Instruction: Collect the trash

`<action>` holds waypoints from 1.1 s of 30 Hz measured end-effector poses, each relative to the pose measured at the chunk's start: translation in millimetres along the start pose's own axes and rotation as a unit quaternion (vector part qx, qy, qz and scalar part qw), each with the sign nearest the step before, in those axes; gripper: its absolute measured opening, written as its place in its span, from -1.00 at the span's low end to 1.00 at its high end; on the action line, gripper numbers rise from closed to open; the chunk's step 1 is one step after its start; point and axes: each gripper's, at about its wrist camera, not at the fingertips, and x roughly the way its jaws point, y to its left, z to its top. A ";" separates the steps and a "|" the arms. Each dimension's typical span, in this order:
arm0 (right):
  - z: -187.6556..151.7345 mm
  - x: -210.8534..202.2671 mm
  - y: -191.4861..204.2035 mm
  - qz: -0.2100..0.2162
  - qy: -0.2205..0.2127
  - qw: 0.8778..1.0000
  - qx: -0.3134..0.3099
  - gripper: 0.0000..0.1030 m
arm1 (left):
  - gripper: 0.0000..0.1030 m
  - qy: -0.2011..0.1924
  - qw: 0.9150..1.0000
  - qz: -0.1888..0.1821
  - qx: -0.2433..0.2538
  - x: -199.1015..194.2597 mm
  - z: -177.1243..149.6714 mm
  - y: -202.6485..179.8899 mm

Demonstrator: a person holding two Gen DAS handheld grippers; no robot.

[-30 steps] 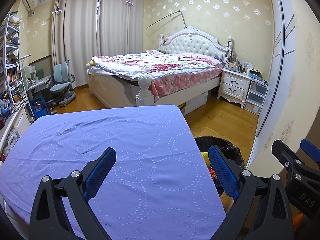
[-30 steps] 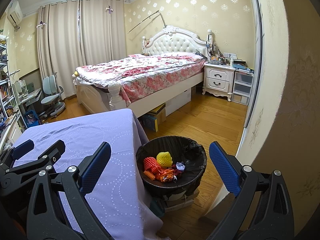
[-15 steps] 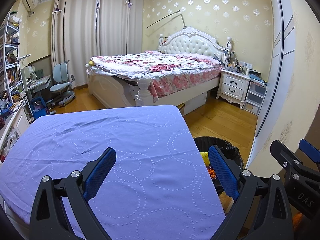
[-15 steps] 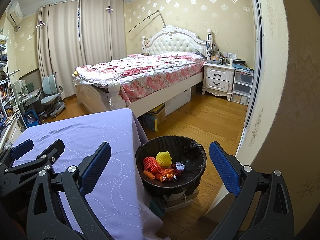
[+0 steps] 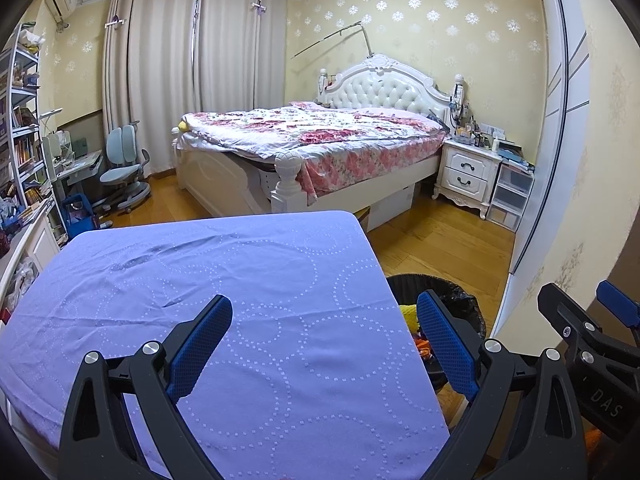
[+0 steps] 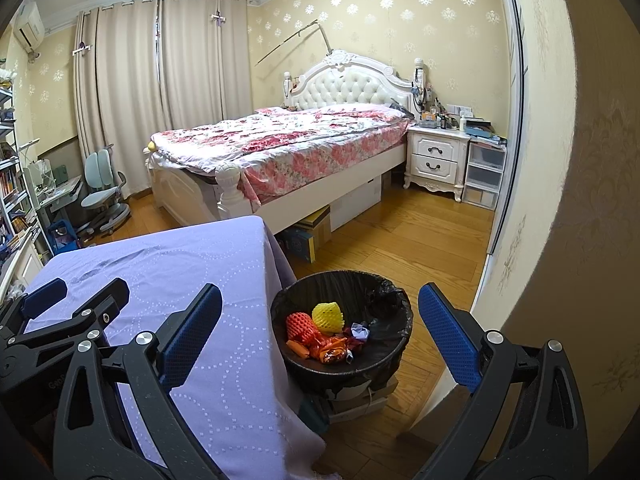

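Note:
A black-lined trash bin (image 6: 342,364) stands on the floor at the table's right side; inside lie a yellow foam net (image 6: 328,314), a red foam net (image 6: 298,324) and crumpled wrappers (image 6: 334,350). My right gripper (image 6: 320,334) hovers open above and in front of the bin, empty. My left gripper (image 5: 324,336) is open and empty over the purple tablecloth (image 5: 200,280), which carries no trash. In the left wrist view only the bin's rim (image 5: 452,292) shows past the table edge. Each gripper shows at the side of the other's view.
A bed (image 6: 280,148) with a floral cover fills the room's middle. A nightstand (image 6: 436,160) and plastic drawers (image 6: 484,176) stand at the right wall. A desk chair (image 5: 124,168) and shelves (image 5: 20,140) are at the left. Boxes (image 6: 308,236) sit under the bed.

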 end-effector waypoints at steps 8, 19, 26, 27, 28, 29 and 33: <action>0.1 1.5 -0.6 -0.001 -0.001 1.000 0.000 0.87 | 0.81 0.007 1.000 -0.012 -0.005 4.8 -0.7 -7.0; -1.1 -0.2 -3.0 -0.002 -0.003 1.000 0.002 0.87 | 0.81 0.008 1.000 -0.001 0.001 9.1 -0.1 -9.0; -0.2 -0.4 -5.0 -0.002 -0.002 1.000 0.001 0.87 | 0.81 0.005 1.000 0.010 0.000 8.9 -2.7 0.7; 0.3 0.2 -4.7 -0.002 -0.001 1.000 0.000 0.87 | 0.81 0.006 1.000 0.012 -0.003 9.9 -3.0 3.3; 1.3 -0.1 -3.0 0.000 0.000 1.000 -0.001 0.87 | 0.81 0.008 1.000 0.014 -0.008 11.8 -3.3 7.4; 2.0 0.7 -2.1 0.001 0.001 1.000 -0.002 0.87 | 0.81 0.011 1.000 0.015 -0.011 14.0 -2.9 10.4; 2.7 9.0 5.6 0.008 0.010 1.000 -0.010 0.87 | 0.81 0.021 0.999 0.025 -0.022 22.0 -4.4 28.5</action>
